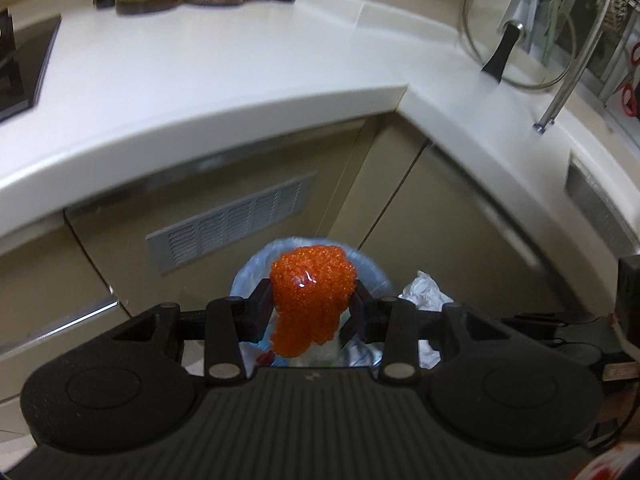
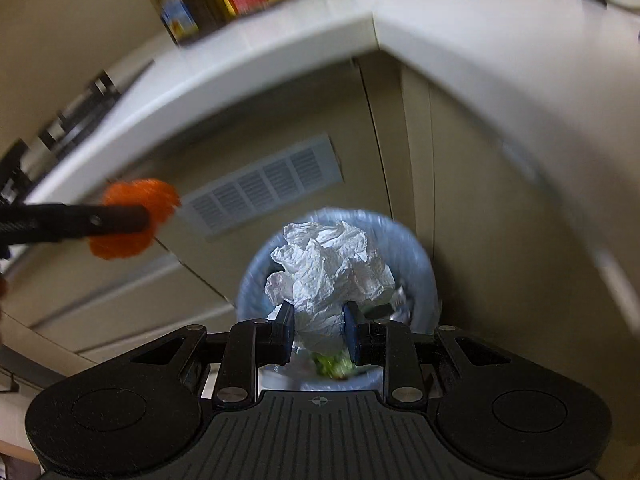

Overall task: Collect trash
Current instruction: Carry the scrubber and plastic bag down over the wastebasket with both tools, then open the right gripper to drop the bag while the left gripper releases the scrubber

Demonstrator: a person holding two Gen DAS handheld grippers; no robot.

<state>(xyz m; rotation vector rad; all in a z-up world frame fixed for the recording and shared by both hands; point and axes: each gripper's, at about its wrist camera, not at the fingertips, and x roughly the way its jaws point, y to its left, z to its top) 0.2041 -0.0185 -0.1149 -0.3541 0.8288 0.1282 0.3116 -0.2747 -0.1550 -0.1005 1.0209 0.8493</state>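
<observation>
Your left gripper (image 1: 314, 304) is clamped on the orange mesh wad (image 1: 310, 294), held above the blue-lined bin (image 1: 378, 280), toward its left rim. Your right gripper (image 2: 318, 330) pinches the crumpled white paper (image 2: 328, 268) right over the bin (image 2: 420, 264) mouth. The bin sits in the cabinet corner under the white counter (image 1: 200, 76) edge. The grippers are apart, the left out to the side.

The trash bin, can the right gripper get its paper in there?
Probably yes. The right gripper, shut on the crumpled white paper, hangs above the open trash bin, with nothing between. The left gripper holds its orange mesh off to the side.
</observation>
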